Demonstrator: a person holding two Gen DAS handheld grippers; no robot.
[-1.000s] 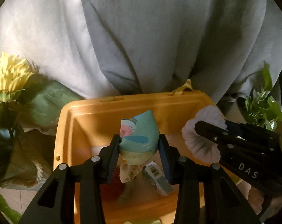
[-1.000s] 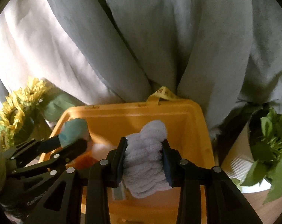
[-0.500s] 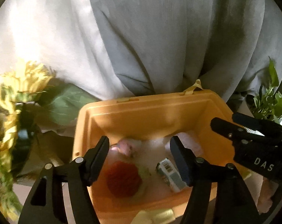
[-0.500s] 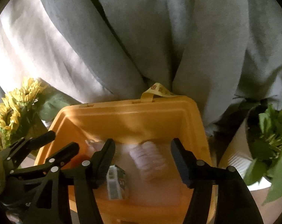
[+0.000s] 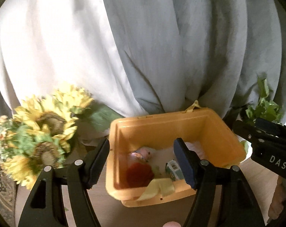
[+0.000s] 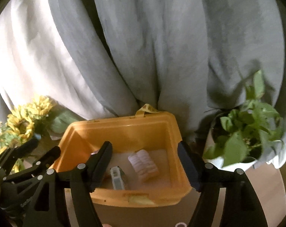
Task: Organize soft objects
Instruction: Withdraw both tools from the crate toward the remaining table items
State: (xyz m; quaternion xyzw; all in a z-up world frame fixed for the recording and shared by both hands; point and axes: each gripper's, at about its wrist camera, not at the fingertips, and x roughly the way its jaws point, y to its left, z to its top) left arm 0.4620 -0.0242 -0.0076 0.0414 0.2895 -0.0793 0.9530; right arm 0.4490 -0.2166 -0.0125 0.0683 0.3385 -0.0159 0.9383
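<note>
Your left gripper (image 5: pixel 142 160) and right gripper (image 6: pixel 145 165) both gape wide, holding nothing, poised above the smooth, rectangular orange plastic bin (image 6: pixel 124 130). Inside lie the ribbed white towel roll (image 6: pixel 143 161), a small printed carton (image 6: pixel 117 177), a fuzzy red ball (image 5: pixel 140 172) and a pale pink toy (image 5: pixel 143 152). A second ago each gripper clamped a soft item; both now rest in the bin. Silk sunflowers (image 5: pixel 46 121) flank it.
</note>
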